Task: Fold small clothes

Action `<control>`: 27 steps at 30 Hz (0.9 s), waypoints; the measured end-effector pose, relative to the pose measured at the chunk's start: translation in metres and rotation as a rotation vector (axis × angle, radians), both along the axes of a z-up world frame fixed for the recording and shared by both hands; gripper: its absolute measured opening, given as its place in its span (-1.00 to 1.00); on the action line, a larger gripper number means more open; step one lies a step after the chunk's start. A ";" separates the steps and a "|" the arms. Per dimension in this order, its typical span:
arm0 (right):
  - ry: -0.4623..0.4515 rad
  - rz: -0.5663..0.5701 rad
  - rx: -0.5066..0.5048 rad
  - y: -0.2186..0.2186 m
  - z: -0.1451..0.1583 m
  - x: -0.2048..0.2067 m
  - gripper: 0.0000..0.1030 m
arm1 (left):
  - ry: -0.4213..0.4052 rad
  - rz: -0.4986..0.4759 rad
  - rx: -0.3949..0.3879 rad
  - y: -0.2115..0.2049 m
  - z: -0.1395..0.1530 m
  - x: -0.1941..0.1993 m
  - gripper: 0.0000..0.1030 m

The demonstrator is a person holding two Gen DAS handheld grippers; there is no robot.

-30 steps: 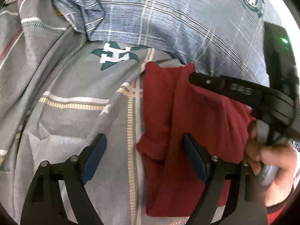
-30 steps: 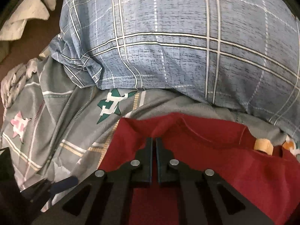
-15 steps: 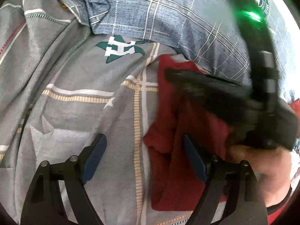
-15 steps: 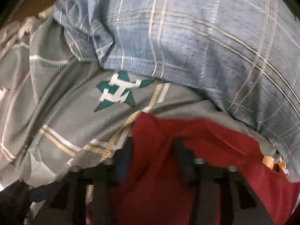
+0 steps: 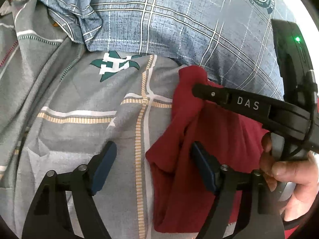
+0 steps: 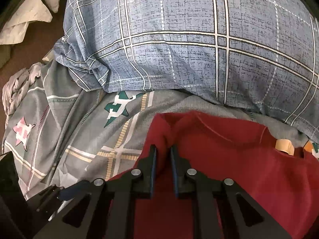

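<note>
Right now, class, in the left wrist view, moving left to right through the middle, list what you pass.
Grey sheet → green star → red garment → right tool, shut on the garment's edge → hand holding it.

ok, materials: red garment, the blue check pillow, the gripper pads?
Red garment: soft matte knit, likely cotton jersey; it bunches in limp folds.
Blue check pillow: woven printed cover, matte, with a linen-like crosshatch pattern.
Left gripper pads: dark blue, dull, probably rubber or foam; frame is black matte plastic.
</note>
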State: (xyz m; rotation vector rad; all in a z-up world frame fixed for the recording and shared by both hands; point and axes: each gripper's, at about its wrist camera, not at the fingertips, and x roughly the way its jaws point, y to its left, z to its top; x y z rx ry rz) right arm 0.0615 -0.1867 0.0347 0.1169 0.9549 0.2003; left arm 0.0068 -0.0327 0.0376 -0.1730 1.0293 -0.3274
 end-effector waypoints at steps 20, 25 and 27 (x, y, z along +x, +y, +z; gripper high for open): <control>0.037 0.024 0.075 0.010 -0.006 0.010 -0.54 | 0.033 -0.003 -0.046 0.004 -0.004 0.004 0.47; 0.051 -0.024 0.132 0.003 -0.002 0.007 0.36 | 0.019 -0.058 -0.078 -0.004 0.000 0.001 -0.01; 0.076 -0.025 0.152 0.004 -0.005 0.008 0.44 | 0.014 -0.071 -0.084 -0.006 0.000 0.001 -0.08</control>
